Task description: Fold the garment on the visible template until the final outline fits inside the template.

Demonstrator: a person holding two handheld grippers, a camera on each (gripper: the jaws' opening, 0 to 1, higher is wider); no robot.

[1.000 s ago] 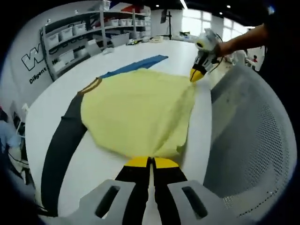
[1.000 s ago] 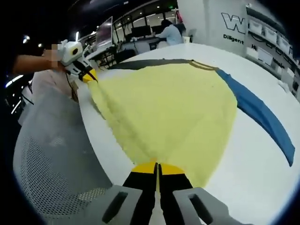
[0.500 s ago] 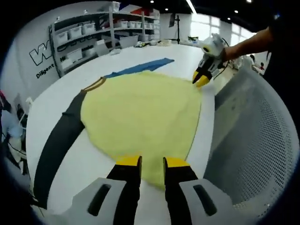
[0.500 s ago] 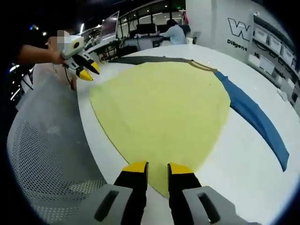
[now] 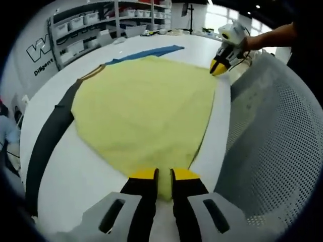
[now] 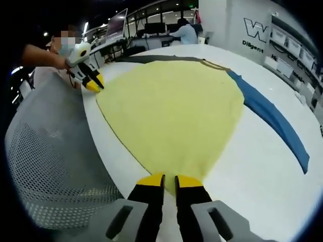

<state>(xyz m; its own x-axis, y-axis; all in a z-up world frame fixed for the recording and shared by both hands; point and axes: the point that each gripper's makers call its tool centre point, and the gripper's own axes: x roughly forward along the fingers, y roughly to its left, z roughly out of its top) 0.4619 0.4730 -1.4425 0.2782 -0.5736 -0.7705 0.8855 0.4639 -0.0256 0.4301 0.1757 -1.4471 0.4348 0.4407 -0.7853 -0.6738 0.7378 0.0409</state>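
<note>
On the white table (image 5: pixel 75 176), the yellow garment (image 5: pixel 146 106) lies flat; left gripper (image 5: pixel 157 174) and right gripper (image 6: pixel 169 178) stand slightly parted at its hem.

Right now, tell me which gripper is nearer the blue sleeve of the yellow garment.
Right. The right gripper sits at the yellow garment's hem corner on the blue sleeve's side; the left gripper sits at the opposite corner, nearer the black sleeve.

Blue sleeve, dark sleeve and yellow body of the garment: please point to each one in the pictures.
blue sleeve (image 6: pixel 272 118), right gripper view, middle of the sleeve's length
dark sleeve (image 5: pixel 48 138), left gripper view, middle of the sleeve
yellow body (image 5: pixel 144 103), left gripper view, centre of the yellow panel
</note>
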